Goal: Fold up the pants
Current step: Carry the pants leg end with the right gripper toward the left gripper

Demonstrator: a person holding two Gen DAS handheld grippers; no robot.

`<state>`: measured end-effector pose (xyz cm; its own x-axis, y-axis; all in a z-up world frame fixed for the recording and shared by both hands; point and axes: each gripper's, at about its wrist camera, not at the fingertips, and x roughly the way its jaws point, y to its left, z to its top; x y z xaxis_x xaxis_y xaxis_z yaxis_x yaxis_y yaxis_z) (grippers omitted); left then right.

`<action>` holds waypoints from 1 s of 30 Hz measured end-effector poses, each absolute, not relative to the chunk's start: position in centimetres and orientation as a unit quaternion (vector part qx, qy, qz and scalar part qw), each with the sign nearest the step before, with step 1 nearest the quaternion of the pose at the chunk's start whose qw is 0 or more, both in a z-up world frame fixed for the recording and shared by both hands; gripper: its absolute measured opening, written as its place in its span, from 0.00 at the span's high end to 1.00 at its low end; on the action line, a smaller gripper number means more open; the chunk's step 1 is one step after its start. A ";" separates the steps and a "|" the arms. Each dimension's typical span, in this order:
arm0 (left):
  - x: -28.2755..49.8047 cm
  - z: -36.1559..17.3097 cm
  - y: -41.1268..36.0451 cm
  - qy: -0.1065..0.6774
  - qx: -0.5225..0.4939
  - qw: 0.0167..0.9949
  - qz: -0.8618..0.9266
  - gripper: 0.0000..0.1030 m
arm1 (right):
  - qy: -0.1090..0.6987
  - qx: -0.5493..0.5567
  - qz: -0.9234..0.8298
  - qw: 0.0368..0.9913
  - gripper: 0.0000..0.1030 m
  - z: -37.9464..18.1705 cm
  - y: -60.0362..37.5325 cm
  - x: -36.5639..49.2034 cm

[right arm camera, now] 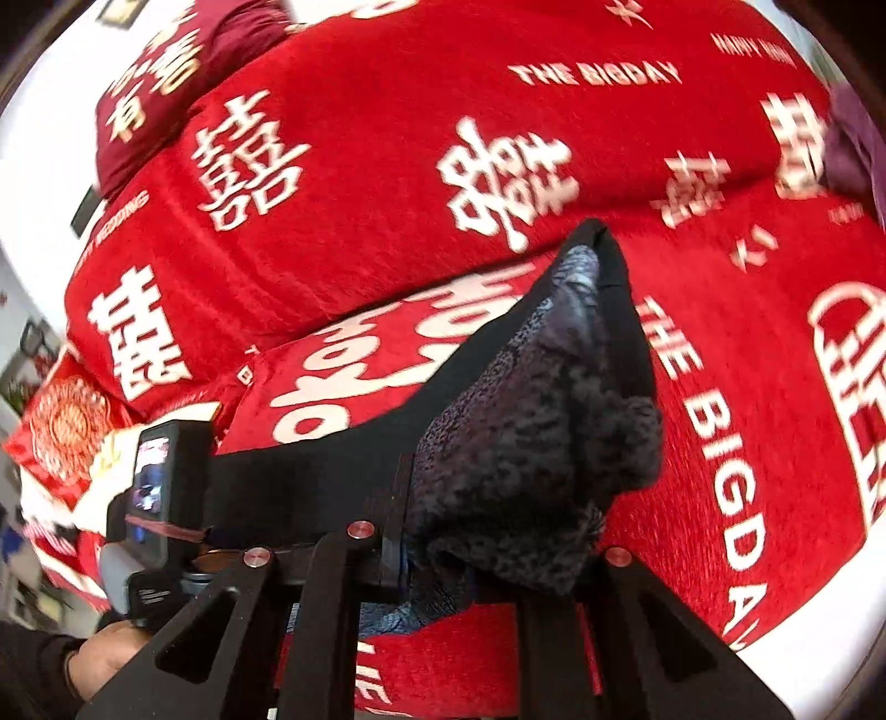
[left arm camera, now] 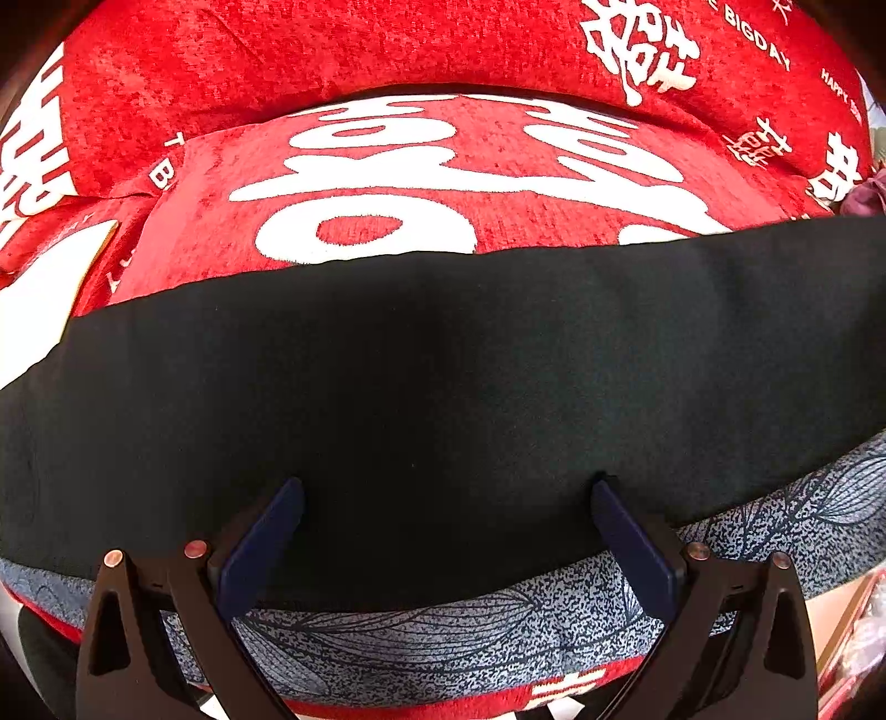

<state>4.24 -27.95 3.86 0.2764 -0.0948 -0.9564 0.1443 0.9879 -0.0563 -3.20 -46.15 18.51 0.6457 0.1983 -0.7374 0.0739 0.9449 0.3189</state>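
Meanwhile, the right gripper (right arm camera: 443, 559) pinches a raised corner of the black pants (left arm camera: 443, 376) stretched across the red bedspread (left arm camera: 387, 50), while the left gripper (left arm camera: 448, 493) hangs open over them, so a weak pinch could drop the fold.

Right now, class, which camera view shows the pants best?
The left wrist view: the pants lie spread across the frame beyond the open left claw. The right wrist view shows only a bunched end held in the right claw.
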 end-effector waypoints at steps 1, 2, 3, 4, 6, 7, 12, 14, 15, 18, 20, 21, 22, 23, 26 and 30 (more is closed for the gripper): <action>4.2 4.1 -27.7 0.598 0.019 0.797 -0.080 0.00 | 0.417 0.153 0.037 0.895 0.86 19.1 -45.6 -3.2; 4.3 4.4 -27.2 0.599 0.016 0.797 -0.079 0.00 | 0.412 0.139 0.040 0.899 0.86 19.9 -44.7 -3.2; 4.3 4.6 -26.5 0.598 0.012 0.798 -0.072 0.00 | 0.409 0.129 0.044 0.902 0.86 20.6 -44.0 -3.2; 4.3 5.0 -25.3 0.594 0.004 0.802 -0.061 0.00 | 0.405 0.121 0.049 0.905 0.86 21.2 -43.3 -3.2; 4.7 5.9 -22.1 0.589 -0.027 0.807 -0.041 0.00 | 0.397 0.098 0.061 0.910 0.86 22.4 -41.6 -3.1; 4.9 6.2 -20.7 0.587 -0.041 0.808 -0.034 0.00 | 0.394 0.085 0.067 0.913 0.86 22.9 -40.6 -2.9; 5.2 7.4 -11.5 0.568 -0.105 0.817 0.010 0.00 | 0.379 -0.025 0.115 0.918 0.86 24.6 -32.5 -2.0; 4.9 7.2 -7.8 0.566 -0.129 0.814 0.023 0.00 | 0.370 -0.074 0.141 0.915 0.86 24.7 -28.4 -1.7; 4.8 7.0 -6.6 0.568 -0.135 0.812 0.025 0.00 | 0.366 -0.093 0.154 0.913 0.86 24.7 -26.5 -1.6; 4.0 6.6 -2.7 0.572 -0.150 0.806 0.032 0.00 | 0.359 -0.135 0.188 0.904 0.86 24.0 -21.4 -1.0; 3.5 6.9 -0.6 0.566 -0.158 0.808 0.038 0.00 | 0.360 -0.157 0.202 0.897 0.86 23.1 -19.1 -0.7; 3.2 7.1 0.5 0.562 -0.163 0.810 0.043 0.00 | 0.363 -0.170 0.212 0.891 0.86 22.3 -17.7 -0.6; 2.9 7.3 1.8 0.557 -0.169 0.812 0.052 0.00 | 0.368 -0.181 0.221 0.885 0.86 21.4 -16.5 -0.6; 2.8 7.4 2.8 0.553 -0.173 0.813 0.060 0.00 | 0.372 -0.190 0.226 0.880 0.86 20.6 -15.6 -0.5; 2.5 7.0 5.7 0.552 -0.185 0.809 0.080 0.00 | 0.394 -0.226 0.239 0.858 0.86 16.8 -12.9 -0.6; 2.1 6.2 7.8 0.556 -0.207 0.799 0.096 0.00 | 0.427 -0.297 0.247 0.818 0.86 10.5 -9.4 -1.1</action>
